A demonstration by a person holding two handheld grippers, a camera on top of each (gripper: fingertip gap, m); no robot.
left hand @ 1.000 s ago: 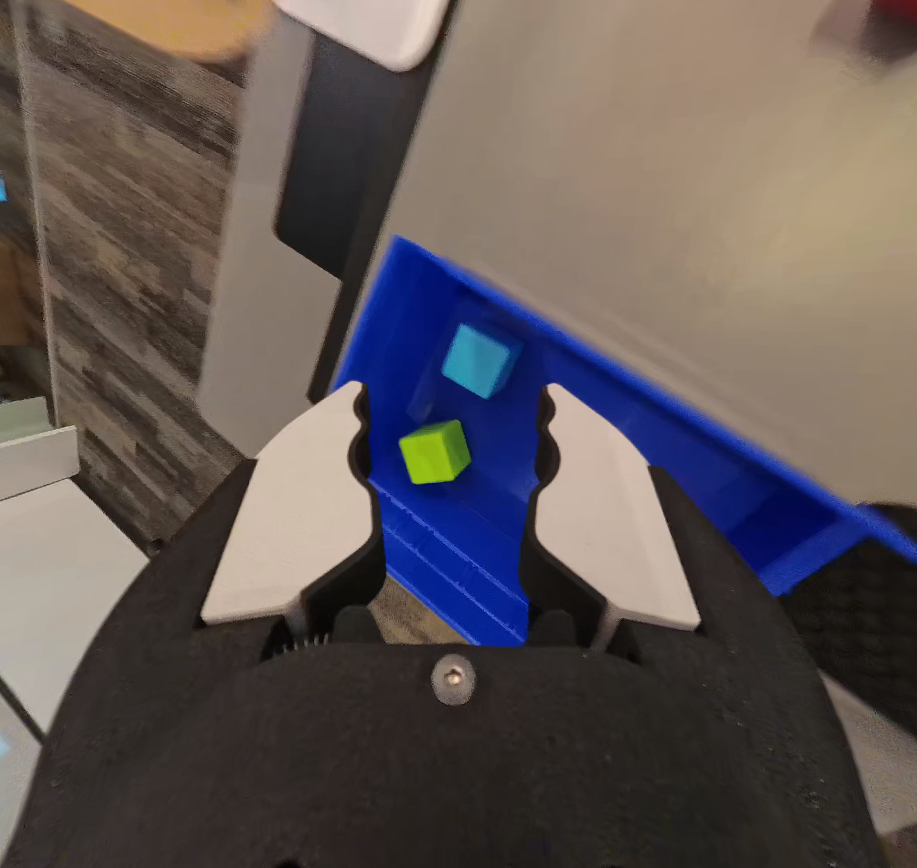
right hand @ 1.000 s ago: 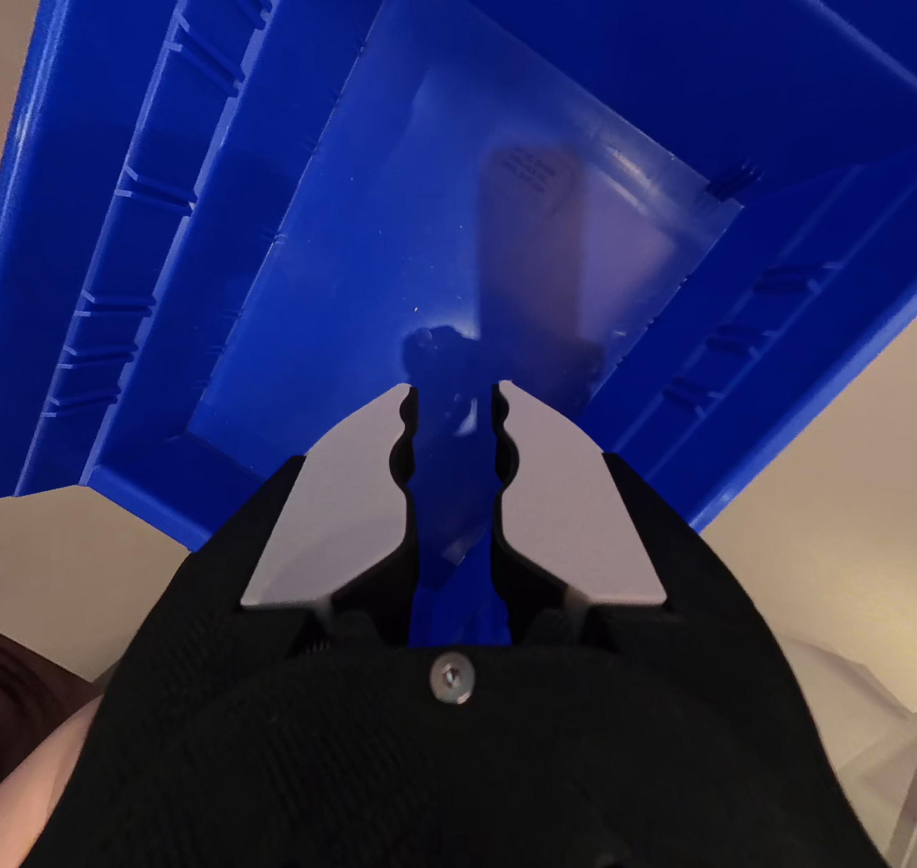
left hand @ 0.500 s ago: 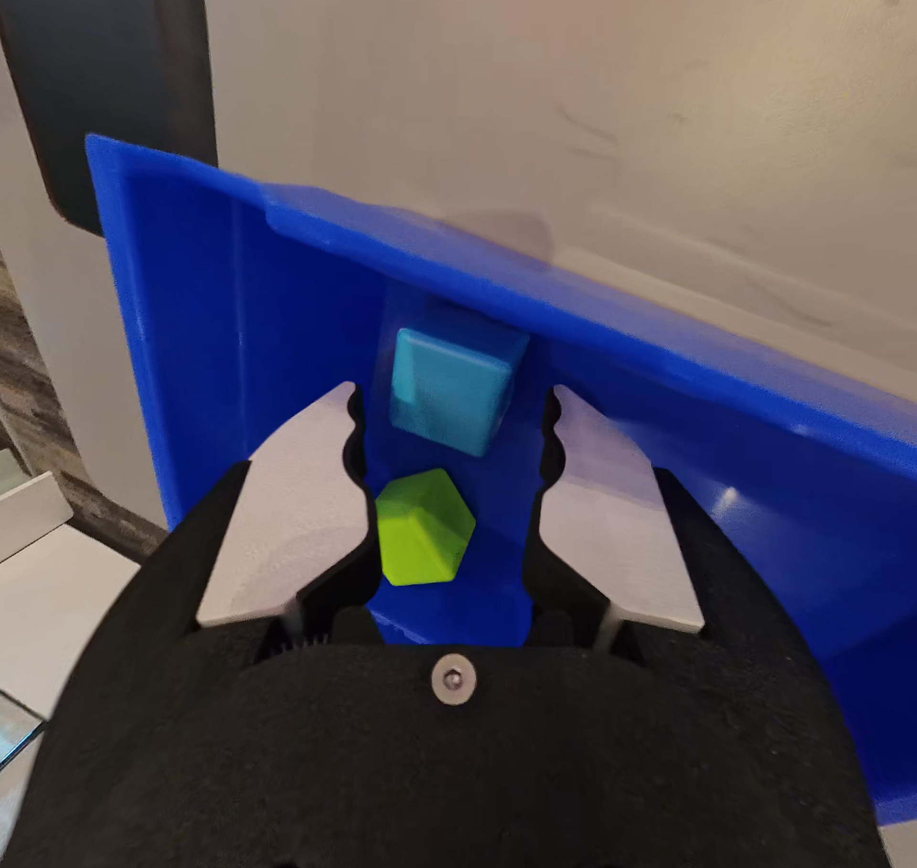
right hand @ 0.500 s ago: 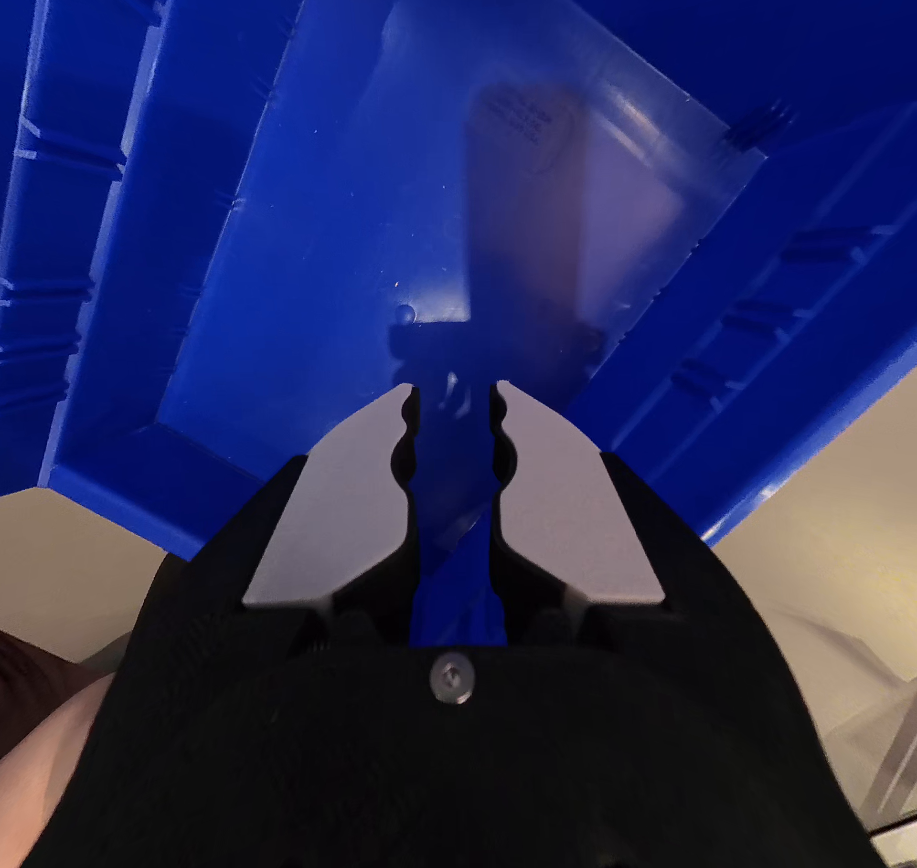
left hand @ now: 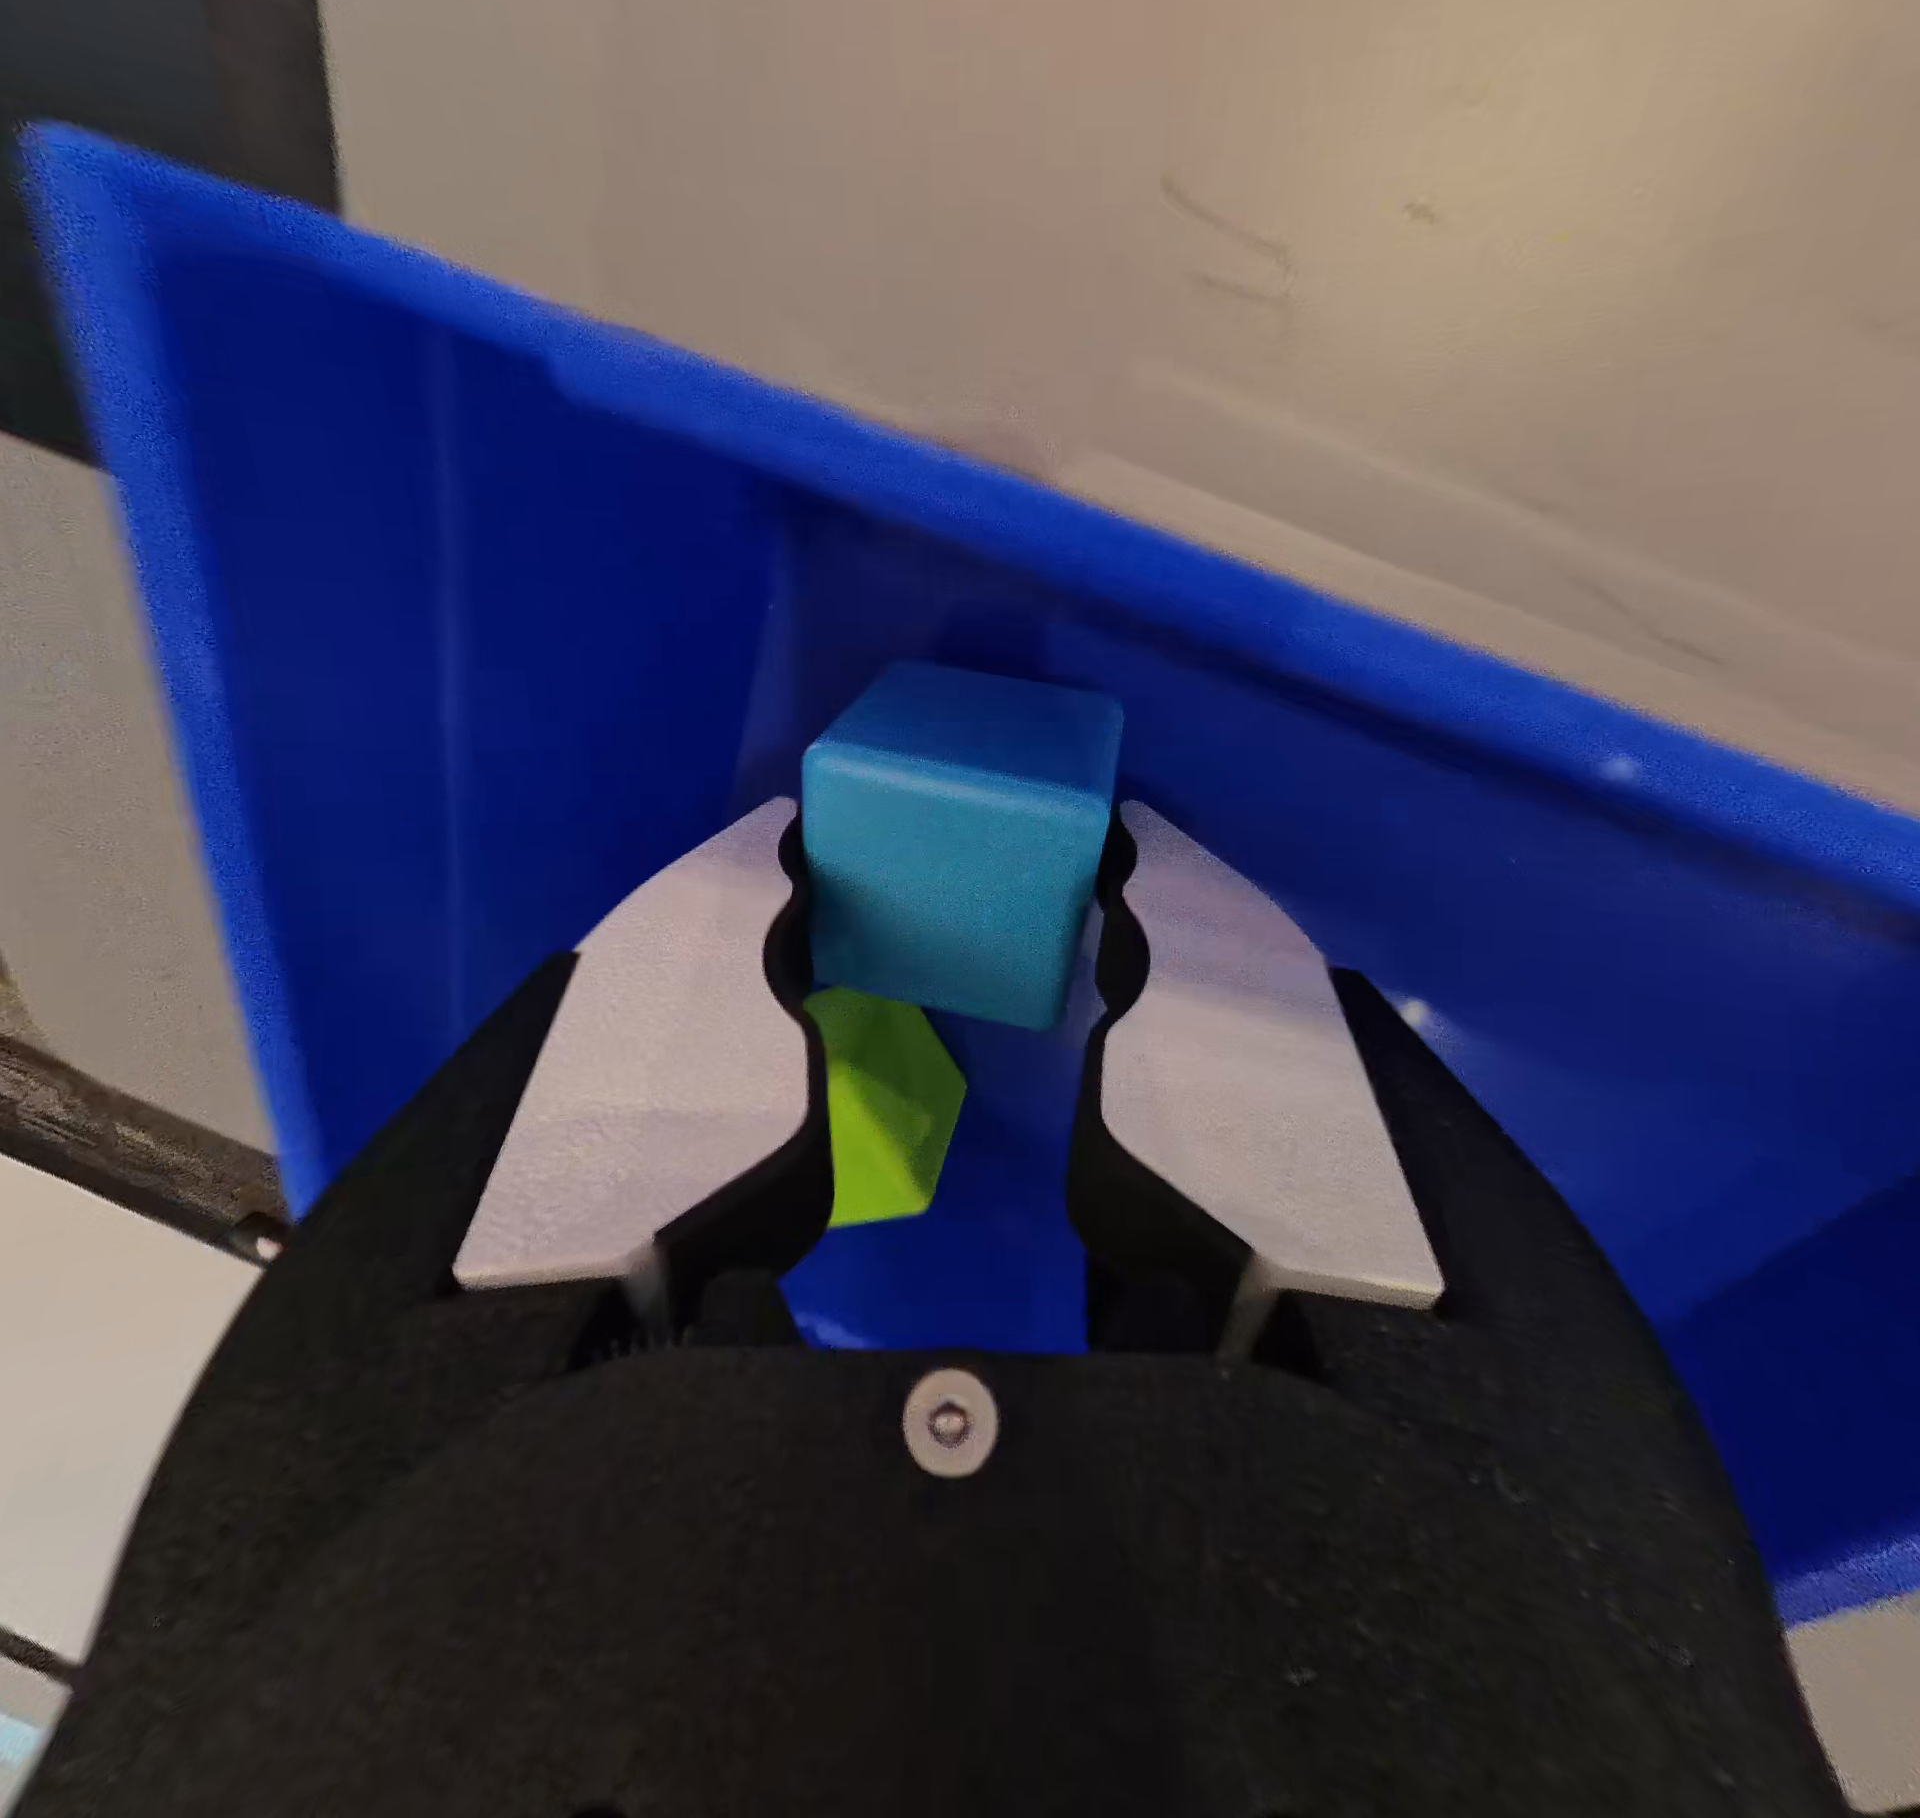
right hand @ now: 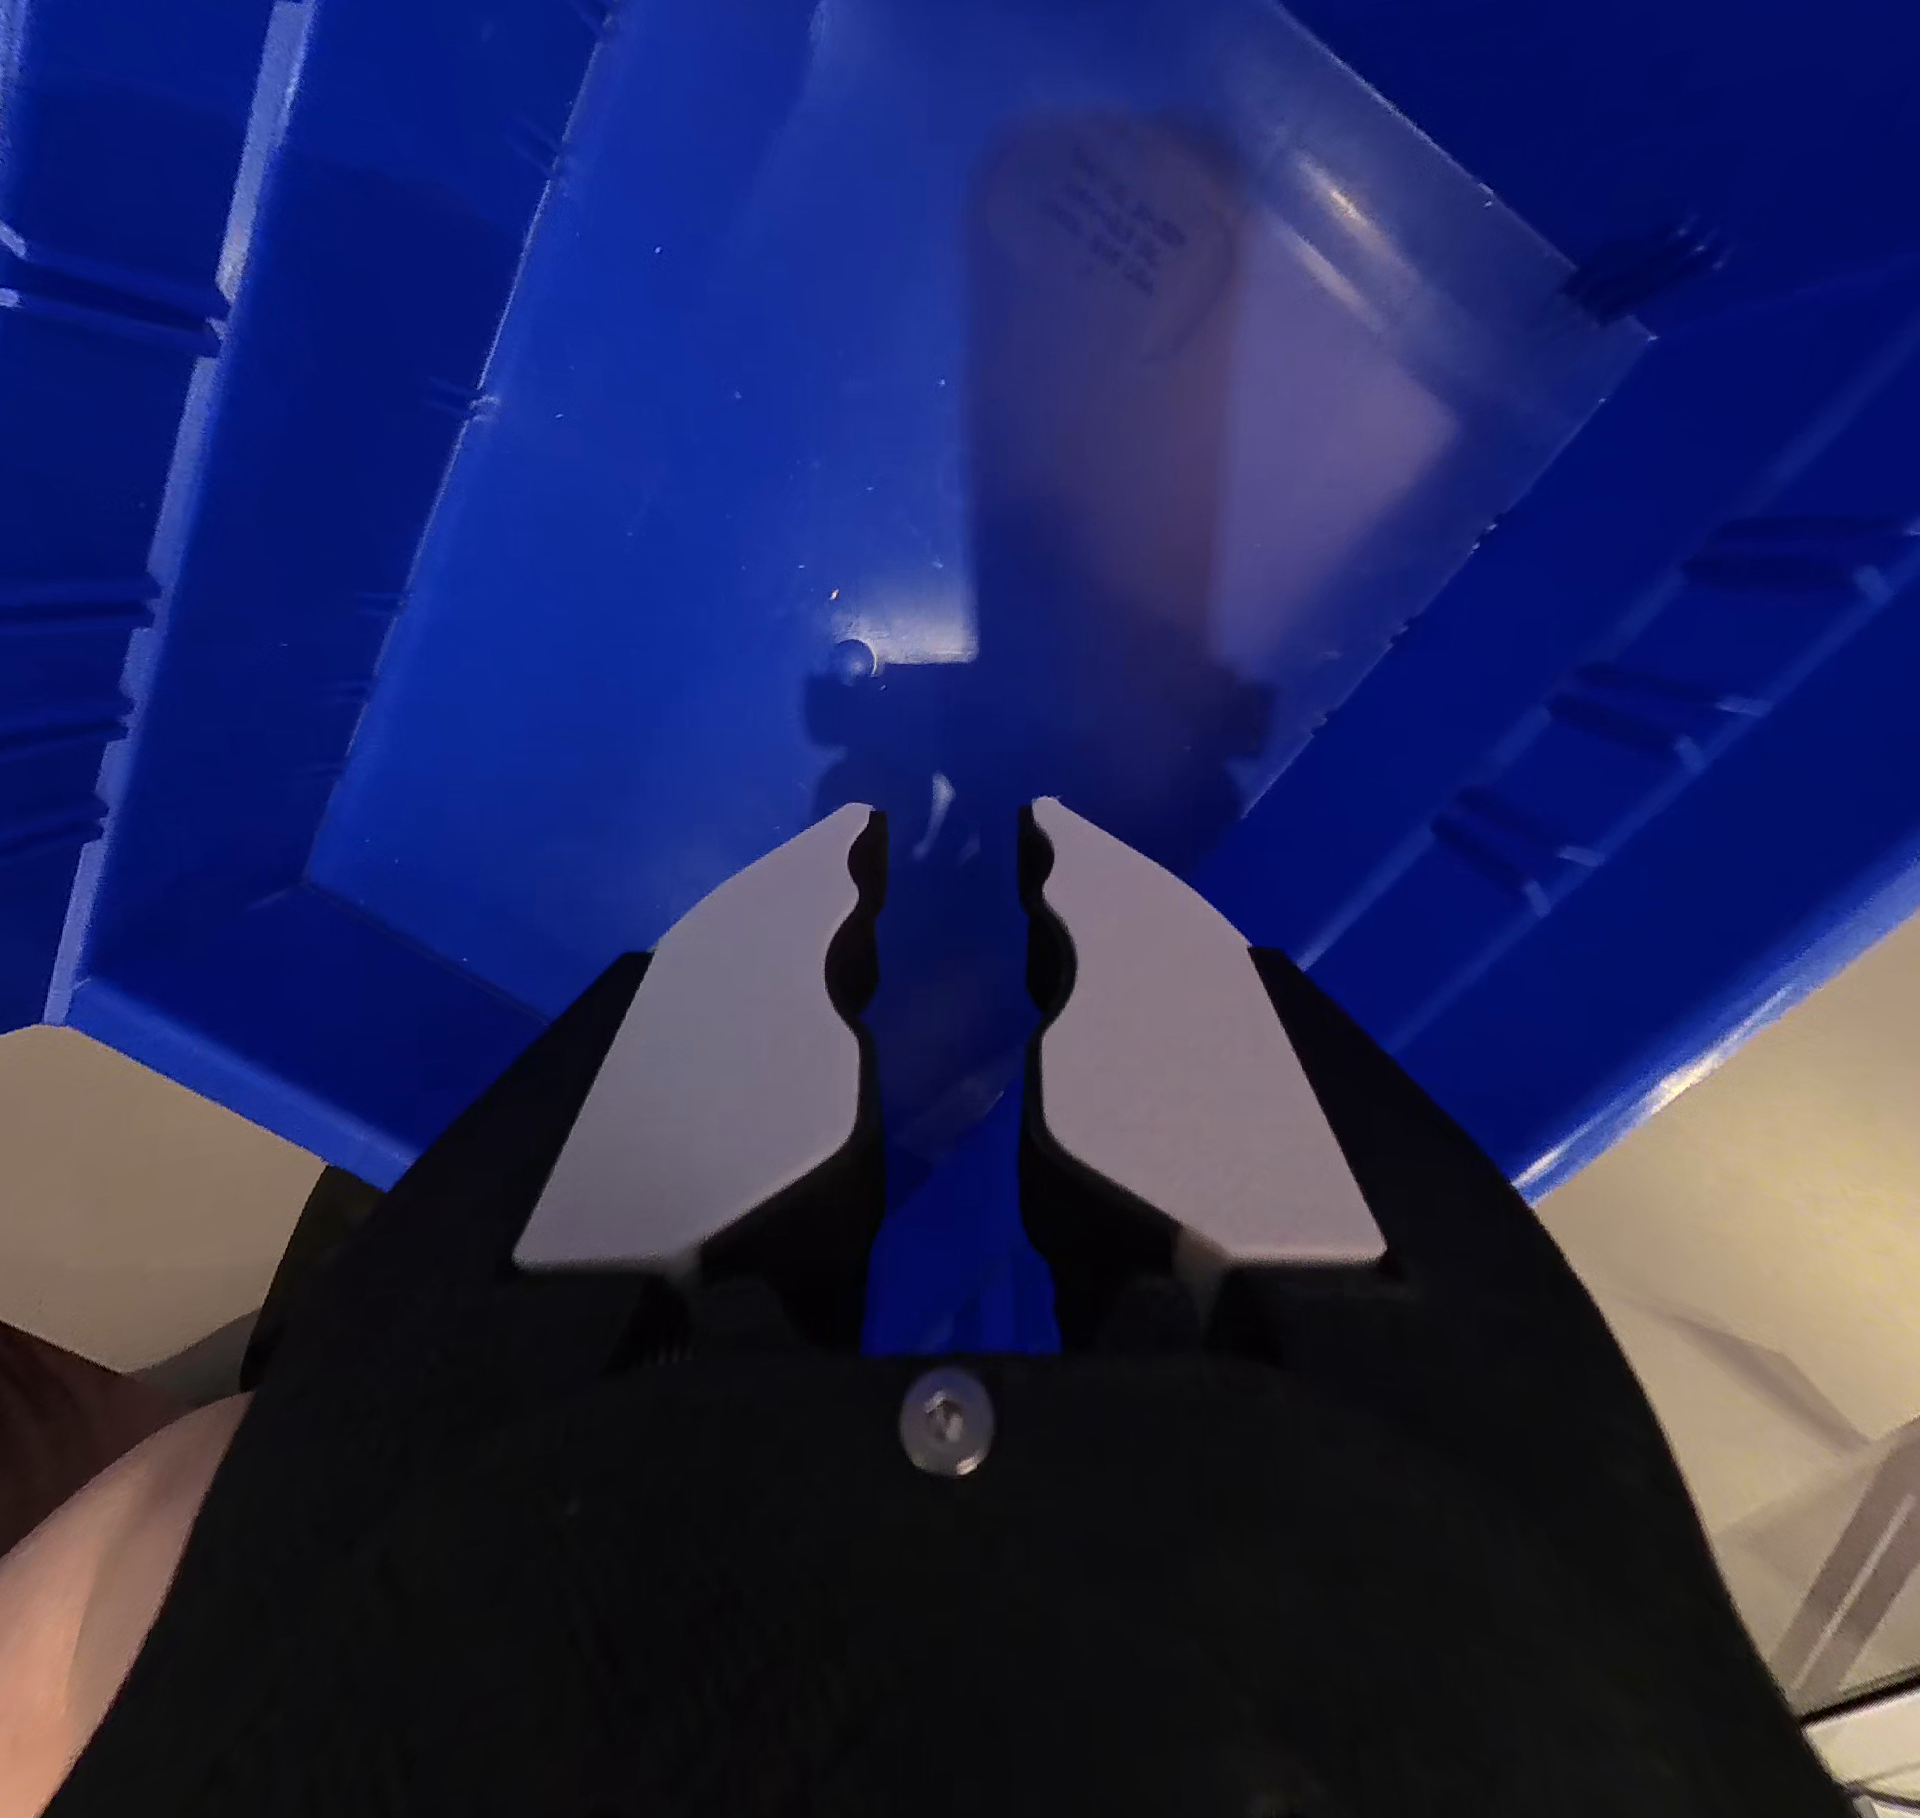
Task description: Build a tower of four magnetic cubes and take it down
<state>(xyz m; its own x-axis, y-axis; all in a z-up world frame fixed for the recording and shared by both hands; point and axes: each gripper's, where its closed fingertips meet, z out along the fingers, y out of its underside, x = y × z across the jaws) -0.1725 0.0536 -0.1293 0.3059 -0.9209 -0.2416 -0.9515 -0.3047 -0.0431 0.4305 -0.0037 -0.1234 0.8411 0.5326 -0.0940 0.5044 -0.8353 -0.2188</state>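
A light blue cube [left hand: 951, 875] sits between the tips of my left gripper [left hand: 956, 833], whose fingers press on both of its sides. A lime green cube [left hand: 883, 1134] lies just below it, partly behind the left finger. Both cubes are inside a tilted blue bin [left hand: 468, 677]. In the right wrist view the bin [right hand: 623, 521] fills the upper frame. My right gripper [right hand: 951, 823] is nearly closed, with a blue edge of the bin pinched between its jaws. No other cubes show.
A beige tabletop [left hand: 1247, 158] lies beyond the bin. A dark panel [left hand: 156, 2] stands at the top left. A white surface [left hand: 83, 1353] is at the lower left. A person's hand [right hand: 83, 1560] shows at the bottom left of the right wrist view. Tip to tip, the grippers are about 60 cm apart.
My left gripper moved forward into the bin, from around the green cube to the light blue cube, and its fingers narrowed onto it. The right gripper kept its hold on the bin.
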